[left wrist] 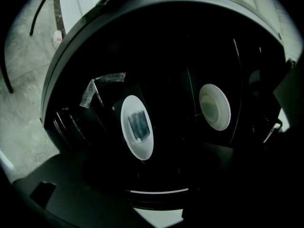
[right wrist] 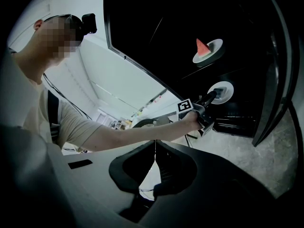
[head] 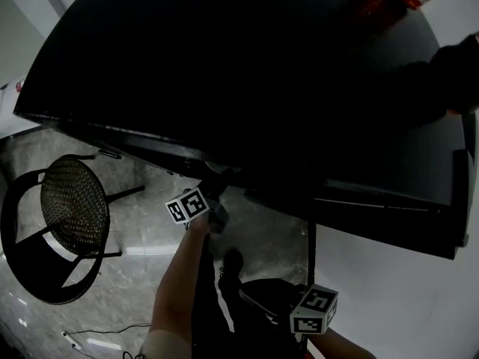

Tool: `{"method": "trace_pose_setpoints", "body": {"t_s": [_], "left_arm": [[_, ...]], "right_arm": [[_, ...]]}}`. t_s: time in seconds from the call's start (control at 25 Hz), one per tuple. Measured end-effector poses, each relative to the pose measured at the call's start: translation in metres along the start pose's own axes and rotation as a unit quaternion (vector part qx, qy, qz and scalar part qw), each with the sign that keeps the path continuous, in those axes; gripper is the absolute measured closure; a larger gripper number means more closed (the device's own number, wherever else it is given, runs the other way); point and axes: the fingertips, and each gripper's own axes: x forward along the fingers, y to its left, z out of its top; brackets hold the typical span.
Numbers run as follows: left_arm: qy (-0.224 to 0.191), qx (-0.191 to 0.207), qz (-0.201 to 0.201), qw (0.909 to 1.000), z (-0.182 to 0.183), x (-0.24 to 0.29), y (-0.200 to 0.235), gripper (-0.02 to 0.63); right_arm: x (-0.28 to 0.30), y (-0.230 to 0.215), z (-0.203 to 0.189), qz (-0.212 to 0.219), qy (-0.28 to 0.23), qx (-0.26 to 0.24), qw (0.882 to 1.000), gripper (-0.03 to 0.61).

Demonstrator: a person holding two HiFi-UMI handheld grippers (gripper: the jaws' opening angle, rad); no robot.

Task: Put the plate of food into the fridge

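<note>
**Delivery nearly done: plate of food is in the fridge**

It sits on a lower shelf near the front edge, under a second plate carrying a red wedge. The left gripper reaches its rim; grasping or released, no view tells. The right gripper hangs back, clenched on nothing. Probably left to do: back out, shut the door. Shelf clearance looks tight; the chair stands well apart.

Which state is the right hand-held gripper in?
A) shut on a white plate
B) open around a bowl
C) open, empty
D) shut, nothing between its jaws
D: in the right gripper view, the right hand-held gripper has its dark jaws meeting along a thin seam with nothing between them, and the round white plate with a red wedge sits far off inside the black fridge.
</note>
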Motion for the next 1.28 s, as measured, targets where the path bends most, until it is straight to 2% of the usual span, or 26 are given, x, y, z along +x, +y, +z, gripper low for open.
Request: {"method": "trace_pose_setpoints", "body": {"t_s": [0.52, 0.92, 1.08, 1.28], "left_arm": [[0.009, 0.04, 0.012, 0.9991, 0.011, 0.011, 0.002, 0.276], [0.036, 0.062, 0.017, 0.9973, 0.006, 0.004, -0.004, 0.276], [0.062, 0.074, 0.015, 0.9952, -0.001, -0.013, -0.013, 0.276], [0.08, 0.108, 0.009, 0.9909, 0.014, -0.036, -0.034, 0.277]], "right_arm": [[-0.007, -0.004, 0.0, 0.001, -0.003, 0.003, 1.0, 0.557], [-0.01, -0.002, -0.001, 0.0, -0.004, -0.001, 1.0, 0.557], [-0.011, 0.005, 0.009, 0.002, -0.012, -0.007, 1.0, 0.557], [-0.016, 0.016, 0.042, 0.007, -0.03, -0.043, 0.999, 0.557]]}}
